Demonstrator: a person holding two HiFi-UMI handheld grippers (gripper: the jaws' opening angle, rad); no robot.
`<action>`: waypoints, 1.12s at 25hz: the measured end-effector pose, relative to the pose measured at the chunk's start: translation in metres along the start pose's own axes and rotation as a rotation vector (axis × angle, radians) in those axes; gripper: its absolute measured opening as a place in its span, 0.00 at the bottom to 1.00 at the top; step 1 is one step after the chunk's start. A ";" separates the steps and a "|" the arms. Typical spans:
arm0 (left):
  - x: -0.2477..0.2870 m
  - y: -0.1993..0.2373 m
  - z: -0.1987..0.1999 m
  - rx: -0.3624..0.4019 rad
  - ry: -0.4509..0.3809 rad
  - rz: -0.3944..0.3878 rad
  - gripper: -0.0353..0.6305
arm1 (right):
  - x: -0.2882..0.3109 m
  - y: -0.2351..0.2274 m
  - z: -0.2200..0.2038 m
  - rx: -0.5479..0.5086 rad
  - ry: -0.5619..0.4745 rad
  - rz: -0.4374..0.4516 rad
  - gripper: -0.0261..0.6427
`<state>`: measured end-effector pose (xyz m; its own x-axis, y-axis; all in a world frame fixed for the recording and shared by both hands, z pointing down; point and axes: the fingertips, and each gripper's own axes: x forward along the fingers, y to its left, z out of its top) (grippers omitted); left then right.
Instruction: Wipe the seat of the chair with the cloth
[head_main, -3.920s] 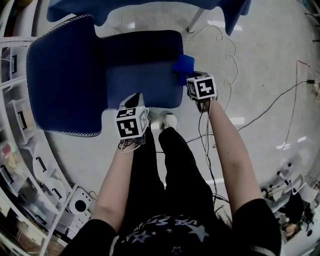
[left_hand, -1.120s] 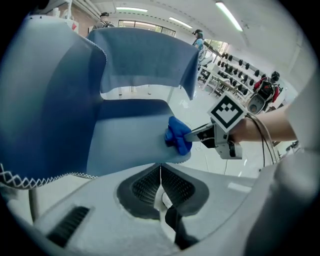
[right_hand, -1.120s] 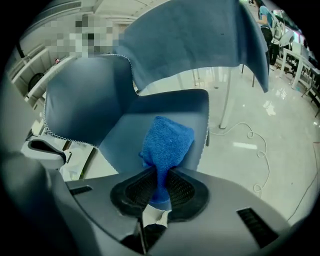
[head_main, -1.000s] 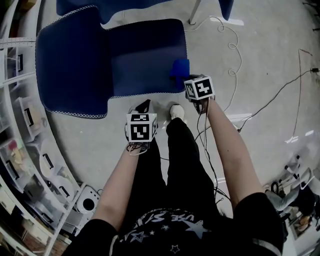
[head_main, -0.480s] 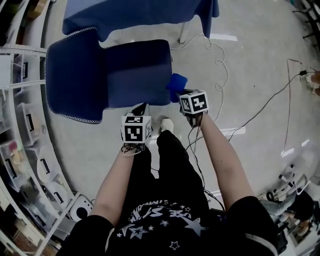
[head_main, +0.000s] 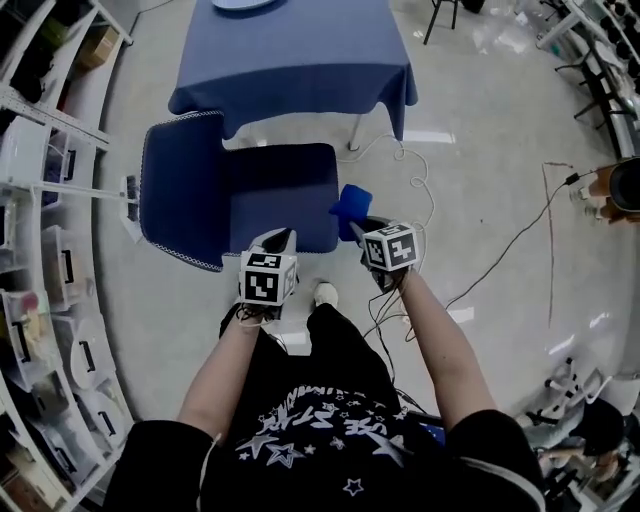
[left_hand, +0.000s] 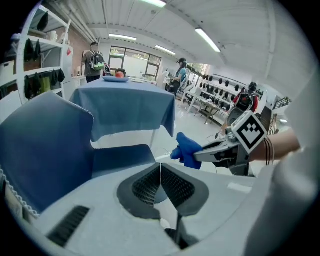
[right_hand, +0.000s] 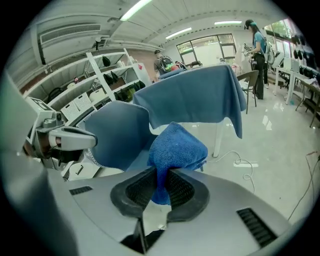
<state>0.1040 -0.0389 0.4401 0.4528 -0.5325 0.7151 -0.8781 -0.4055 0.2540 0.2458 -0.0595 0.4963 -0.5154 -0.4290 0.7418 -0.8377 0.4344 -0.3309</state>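
A dark blue chair stands in front of me, its seat (head_main: 280, 205) facing me and its backrest (head_main: 180, 205) to the left. My right gripper (head_main: 358, 225) is shut on a bright blue cloth (head_main: 352, 205), lifted clear beside the seat's right edge. In the right gripper view the cloth (right_hand: 175, 150) bunches above the closed jaws, with the chair backrest (right_hand: 117, 135) behind. My left gripper (head_main: 277, 240) hovers at the seat's near edge, shut with nothing in it. The left gripper view shows its jaws meeting (left_hand: 161, 177), the seat (left_hand: 122, 157) beyond, and the cloth (left_hand: 187, 150) at right.
A table under a blue cloth (head_main: 295, 60) stands just beyond the chair. White shelving with bins (head_main: 40, 250) runs along the left. Cables (head_main: 520, 235) lie on the floor at right. My legs and a shoe (head_main: 325, 293) are below the grippers. People stand in the background.
Both grippers have pulled back from the seat and risen. The cloth has lifted off the seat's right edge. The view has widened, now showing the whole table.
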 end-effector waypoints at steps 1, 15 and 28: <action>-0.008 0.003 0.005 0.010 -0.014 -0.012 0.09 | -0.005 0.008 0.008 -0.009 -0.012 -0.008 0.12; -0.113 0.119 0.031 0.154 -0.111 -0.184 0.09 | -0.026 0.135 0.060 0.203 -0.249 -0.210 0.12; -0.188 0.188 0.050 0.213 -0.175 -0.426 0.09 | -0.031 0.272 0.059 0.274 -0.407 -0.359 0.12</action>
<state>-0.1385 -0.0525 0.3207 0.7992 -0.3957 0.4525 -0.5668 -0.7468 0.3479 0.0231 0.0255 0.3486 -0.1744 -0.8028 0.5701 -0.9601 0.0102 -0.2794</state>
